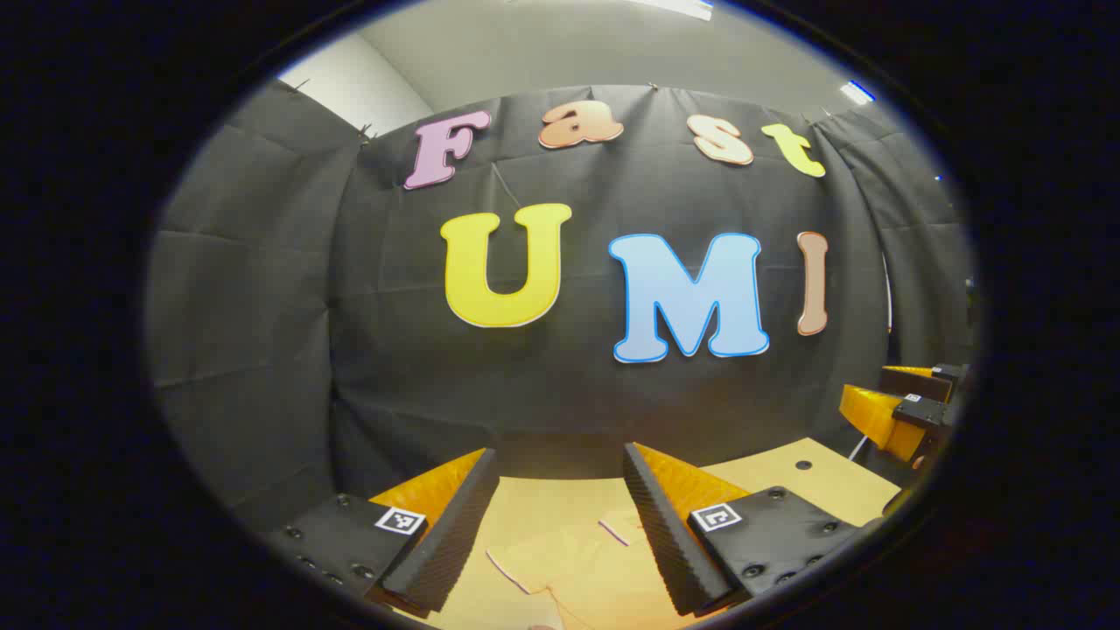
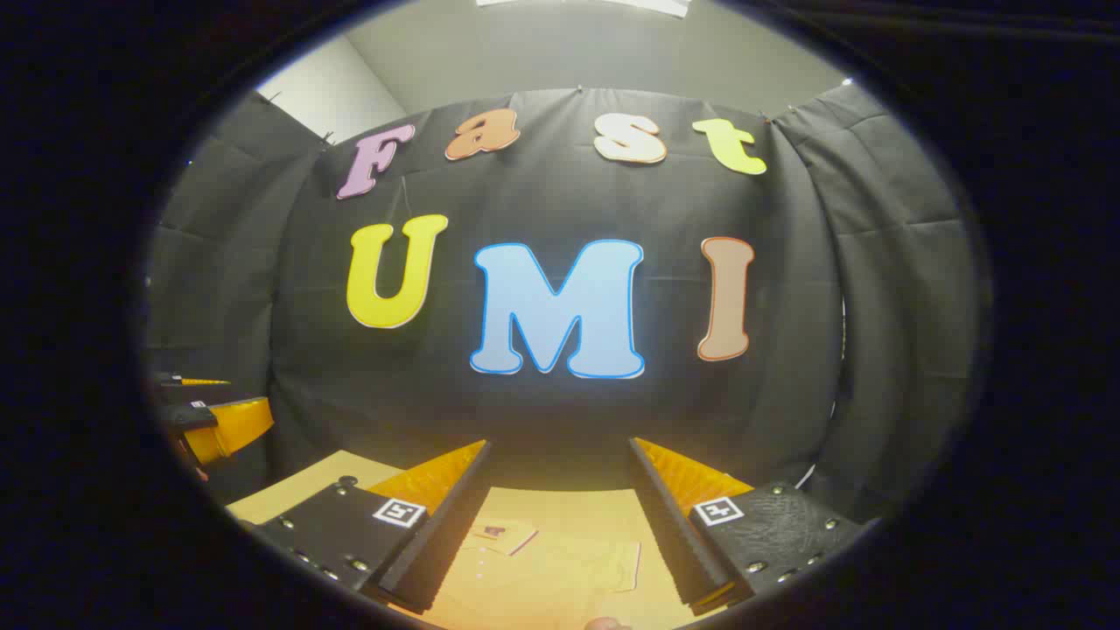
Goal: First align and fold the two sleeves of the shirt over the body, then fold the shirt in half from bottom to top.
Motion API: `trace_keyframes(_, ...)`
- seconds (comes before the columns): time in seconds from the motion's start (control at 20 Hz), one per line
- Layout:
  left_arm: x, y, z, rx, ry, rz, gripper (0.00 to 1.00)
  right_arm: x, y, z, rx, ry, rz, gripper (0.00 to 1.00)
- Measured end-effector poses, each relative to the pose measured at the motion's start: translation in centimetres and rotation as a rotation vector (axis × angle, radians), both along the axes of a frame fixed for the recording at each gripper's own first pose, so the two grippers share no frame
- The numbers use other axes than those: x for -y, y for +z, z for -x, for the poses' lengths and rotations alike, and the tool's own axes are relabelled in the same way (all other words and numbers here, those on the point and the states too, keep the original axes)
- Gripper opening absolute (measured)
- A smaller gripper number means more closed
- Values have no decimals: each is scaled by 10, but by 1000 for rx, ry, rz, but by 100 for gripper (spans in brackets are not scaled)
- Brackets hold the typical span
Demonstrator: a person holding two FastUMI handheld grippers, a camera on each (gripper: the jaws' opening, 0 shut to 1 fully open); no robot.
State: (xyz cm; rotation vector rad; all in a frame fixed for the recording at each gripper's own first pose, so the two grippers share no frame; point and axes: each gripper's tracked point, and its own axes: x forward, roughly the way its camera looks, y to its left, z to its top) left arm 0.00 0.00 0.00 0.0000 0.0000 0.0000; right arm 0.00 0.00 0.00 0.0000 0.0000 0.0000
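Your left tool (image 1: 553,516) hangs above the surface (image 1: 814,481) with its two fingers spread wide and nothing between them, its camera aimed level at the booth's black cloth wall (image 1: 560,385) rather than down at the work. Your right tool (image 2: 560,512) is held the same way, fingers well apart and gripping nothing, also facing the cloth wall (image 2: 560,411). In the left gripper view you can see your right tool (image 1: 892,416) off at the right edge, raised clear of the surface; whether its fingers are spread cannot be told from that angle. In the right gripper view your left tool (image 2: 214,424) sits at the left edge, likewise raised. The shirt (image 1: 577,569) lies flat on the surface below both tools, a pale yellowish garment close in tone to the surface (image 2: 289,490) itself, so its outline is hard to follow. In the left gripper view a short sleeve or hem edge with a thin light trim shows between the fingers. In the right gripper view the shirt (image 2: 547,560) shows its collar with a small label between the fingers, and a sleeve edge just to the right of it. Neither tool touches the cloth of the shirt.
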Motion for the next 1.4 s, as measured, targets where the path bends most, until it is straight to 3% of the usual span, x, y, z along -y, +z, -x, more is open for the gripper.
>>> trace_keyframes(0.65, -10, -3, 2, -12, 55, -20, 96, 9, -35, -22, -84, -1, -30, 96)
trace_keyframes(1.4, -41, -7, 23, -46, 136, -16, 94, 45, -195, -95, -399, -42, -63, 96)
